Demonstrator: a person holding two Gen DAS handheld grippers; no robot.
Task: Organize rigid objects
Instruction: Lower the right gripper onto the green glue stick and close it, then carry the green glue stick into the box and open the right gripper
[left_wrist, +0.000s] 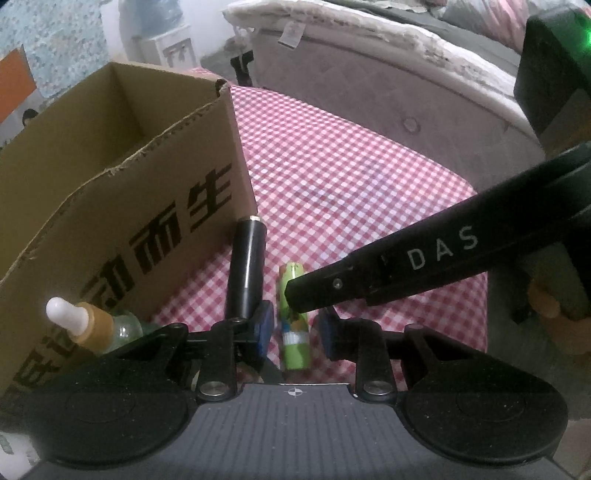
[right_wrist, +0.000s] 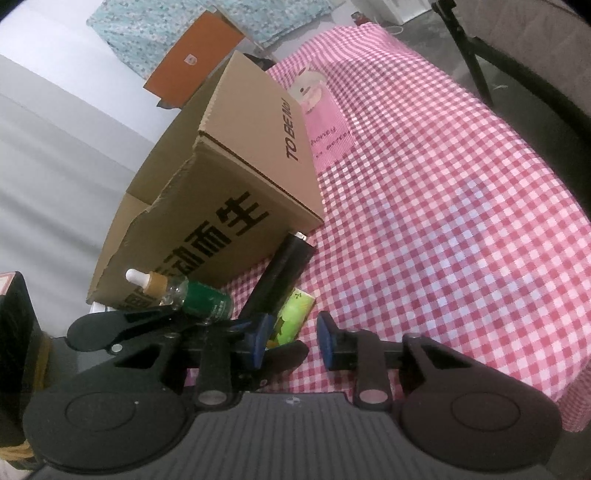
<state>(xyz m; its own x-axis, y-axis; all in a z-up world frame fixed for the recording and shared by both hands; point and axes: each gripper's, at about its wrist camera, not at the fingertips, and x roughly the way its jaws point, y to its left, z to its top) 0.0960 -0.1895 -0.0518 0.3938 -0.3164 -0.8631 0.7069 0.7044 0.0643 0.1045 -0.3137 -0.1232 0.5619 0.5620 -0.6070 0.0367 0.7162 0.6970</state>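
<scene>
A green tube (left_wrist: 293, 325) lies on the red checked cloth between the open fingers of my left gripper (left_wrist: 295, 334). A black cylinder (left_wrist: 246, 269) lies just left of it, beside the open cardboard box (left_wrist: 122, 177). A dropper bottle (left_wrist: 92, 325) with a white tip stands at the box's near corner. My right gripper's finger (left_wrist: 369, 273) reaches in from the right over the tube's far end. In the right wrist view my right gripper (right_wrist: 290, 341) is open, with the green tube (right_wrist: 291, 317), black cylinder (right_wrist: 284, 273) and dropper bottle (right_wrist: 184, 293) just ahead on the left.
The checked cloth (right_wrist: 443, 206) covers the table, with a pink card (right_wrist: 325, 133) beside the box (right_wrist: 236, 155). A bed (left_wrist: 388, 74) stands beyond the table's far edge. An orange box (right_wrist: 192, 62) sits behind the cardboard box.
</scene>
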